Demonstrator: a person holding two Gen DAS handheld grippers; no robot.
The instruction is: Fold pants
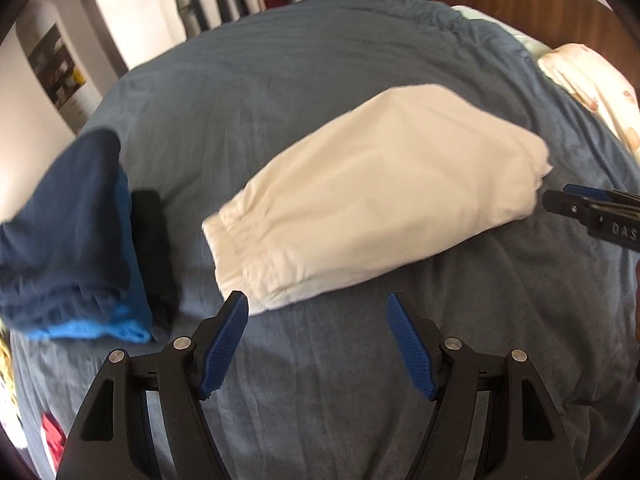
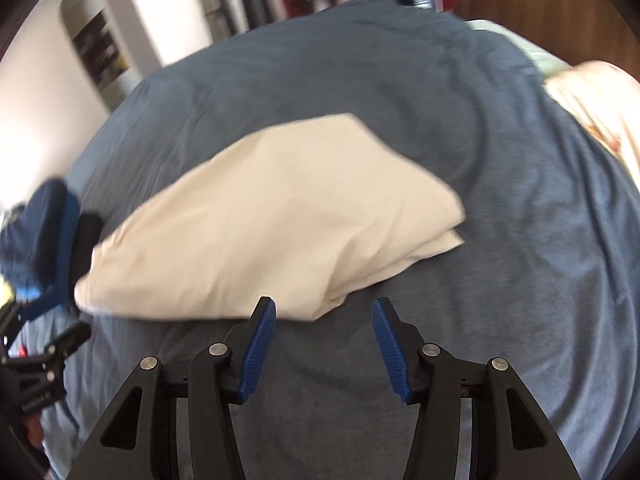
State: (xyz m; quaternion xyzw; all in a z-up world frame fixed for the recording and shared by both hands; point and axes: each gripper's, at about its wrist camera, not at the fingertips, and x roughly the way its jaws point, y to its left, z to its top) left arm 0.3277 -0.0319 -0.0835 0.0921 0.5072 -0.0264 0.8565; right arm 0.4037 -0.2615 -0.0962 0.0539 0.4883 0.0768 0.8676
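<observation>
A bed covered with a grey-blue duvet (image 1: pixel 320 92) fills both wrist views. At the far left edge of the bed lies a stack of folded clothes (image 1: pixel 76 240): a navy piece on top, a bright blue one beneath it, and a black one just beside them on the right. To the right of that stack, near the middle of the bed, lie the cream pants (image 1: pixel 376 196), folded into a flat, compact shape. Their elastic waistband (image 1: pixel 240 256) faces the near left, and the opposite end points to the far right.

The left gripper (image 1: pixel 318 312) hovers just near the waistband end, its blue-padded jaws spread wide with nothing between them, only duvet below. The right gripper (image 2: pixel 324 314) hovers at the near edge of the pants toward their right end, its jaws moderately apart and also empty; neither touches the fabric.

At the far right of the bed, a pale patterned pillow (image 1: pixel 592 88) rests against a dark wooden headboard (image 1: pixel 560 4). Both views are slightly blurred.
</observation>
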